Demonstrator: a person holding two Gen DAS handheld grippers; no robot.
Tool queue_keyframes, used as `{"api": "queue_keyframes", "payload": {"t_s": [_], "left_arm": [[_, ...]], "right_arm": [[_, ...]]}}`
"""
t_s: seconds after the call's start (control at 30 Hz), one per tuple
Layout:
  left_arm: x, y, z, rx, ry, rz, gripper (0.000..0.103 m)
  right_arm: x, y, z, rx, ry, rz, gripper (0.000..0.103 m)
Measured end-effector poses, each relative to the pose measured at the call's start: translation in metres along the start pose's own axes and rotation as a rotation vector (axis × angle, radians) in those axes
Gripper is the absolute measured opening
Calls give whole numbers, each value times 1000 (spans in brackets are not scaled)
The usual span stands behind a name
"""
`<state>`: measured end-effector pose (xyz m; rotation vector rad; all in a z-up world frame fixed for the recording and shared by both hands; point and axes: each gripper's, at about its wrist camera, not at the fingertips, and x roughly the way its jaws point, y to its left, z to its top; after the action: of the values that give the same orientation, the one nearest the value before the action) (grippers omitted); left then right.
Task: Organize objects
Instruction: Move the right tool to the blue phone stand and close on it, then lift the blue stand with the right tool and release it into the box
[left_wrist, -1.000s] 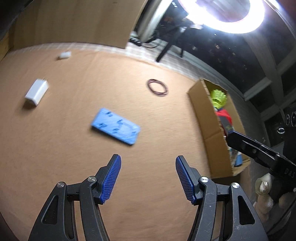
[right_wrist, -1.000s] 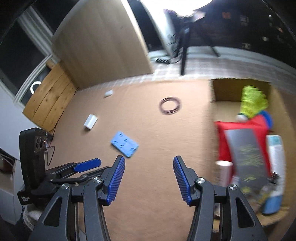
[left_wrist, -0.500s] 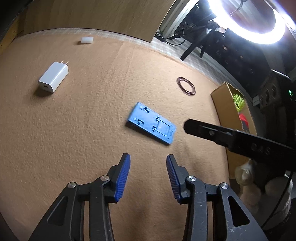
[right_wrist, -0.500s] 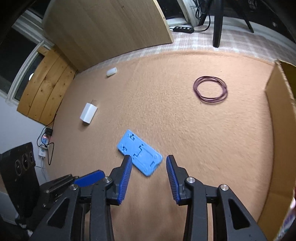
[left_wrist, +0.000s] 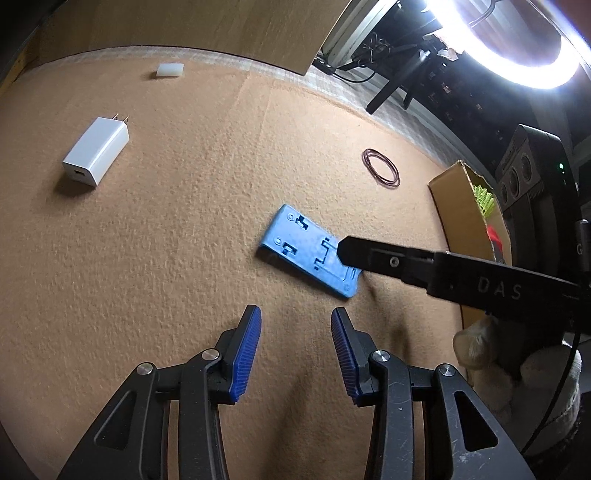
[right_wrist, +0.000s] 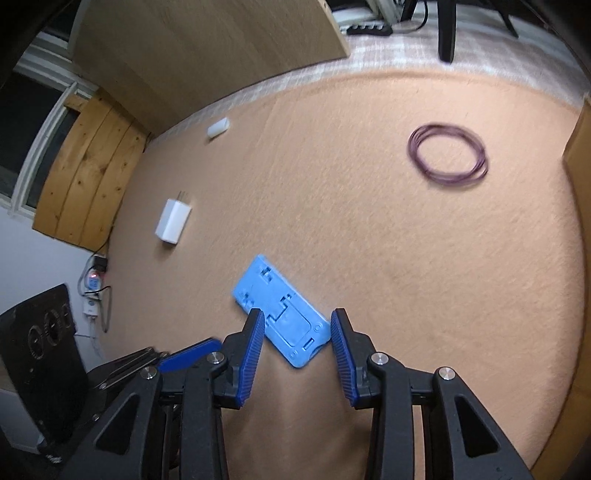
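Right gripper (right_wrist: 297, 347), jaws spread, straddles near end of blue plastic plate (right_wrist: 280, 314) lying flat on tan felt mat (right_wrist: 369, 229); lower w/ pads square to long edges, then close; left gripper (left_wrist: 295, 350) open, idle.

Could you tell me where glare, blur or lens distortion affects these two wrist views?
Left wrist view: the ring light blows out the upper right corner, yet the white charger and blue plate look sharp; straight edges bow from fisheye. Right wrist view: no glare, but the coil of purple wire is smeared by motion blur, and the charger is slightly soft.
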<state>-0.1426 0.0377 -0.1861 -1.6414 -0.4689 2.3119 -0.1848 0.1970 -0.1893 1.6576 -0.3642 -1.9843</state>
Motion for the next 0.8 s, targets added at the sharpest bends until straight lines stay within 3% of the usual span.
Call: {"api": "queue_keyframes", "payload": {"t_s": [0.13, 0.3, 0.47, 0.57, 0.67, 0.8], "left_arm": [[-1, 5, 1, -6, 0, -1, 42], [2, 8, 3, 1, 3, 3, 42], [7, 4, 7, 9, -3, -2, 42], [9, 2, 10, 11, -8, -15, 42], [13, 0, 10, 27, -4, -26, 32], [14, -1, 10, 38, -12, -25, 29]], "right_arm": [[4, 7, -8, -2, 42, 61, 33], [0, 13, -3, -23, 5, 16, 32], [9, 24, 3, -83, 22, -37, 32], [15, 25, 4, -85, 37, -34, 24], [19, 23, 5, -81, 48, -26, 20], [19, 19, 5, -59, 41, -13, 20]]}}
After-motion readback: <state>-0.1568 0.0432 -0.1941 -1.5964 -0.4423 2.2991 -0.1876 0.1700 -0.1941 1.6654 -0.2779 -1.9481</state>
